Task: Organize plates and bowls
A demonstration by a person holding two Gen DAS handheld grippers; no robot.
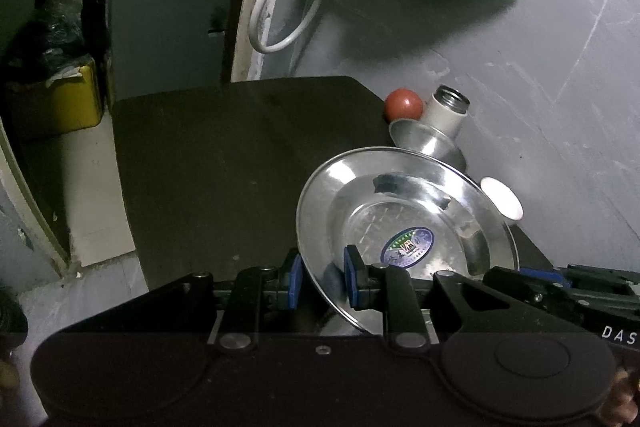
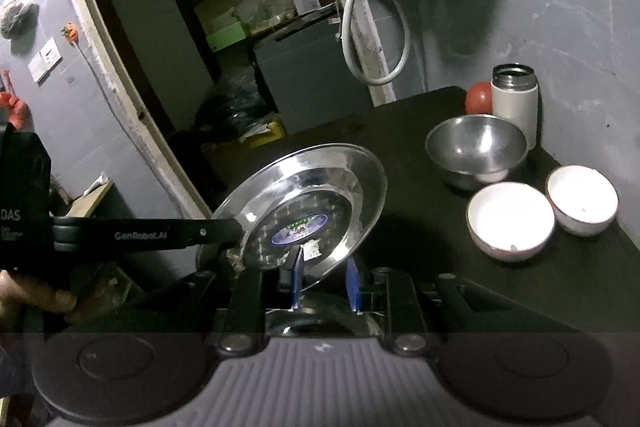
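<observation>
A dark table (image 2: 400, 147) is seen, with the dishes gathered at its far right corner. A shiny steel plate (image 2: 304, 211) is held tilted above the table. Its rim is pinched by the left gripper (image 1: 322, 281) on one side and by the right gripper (image 2: 324, 279) on the other, each closed down to the thin metal edge. A steel bowl (image 2: 476, 147) is set by a white flask (image 2: 516, 103) and a red ball (image 2: 479, 97). Two white bowls (image 2: 510, 221) are placed just beside each other, near the steel bowl. The plate seems to be mid-carry. Next, a bare spot must be picked, and the plate should be laid flat before it is let go.
</observation>
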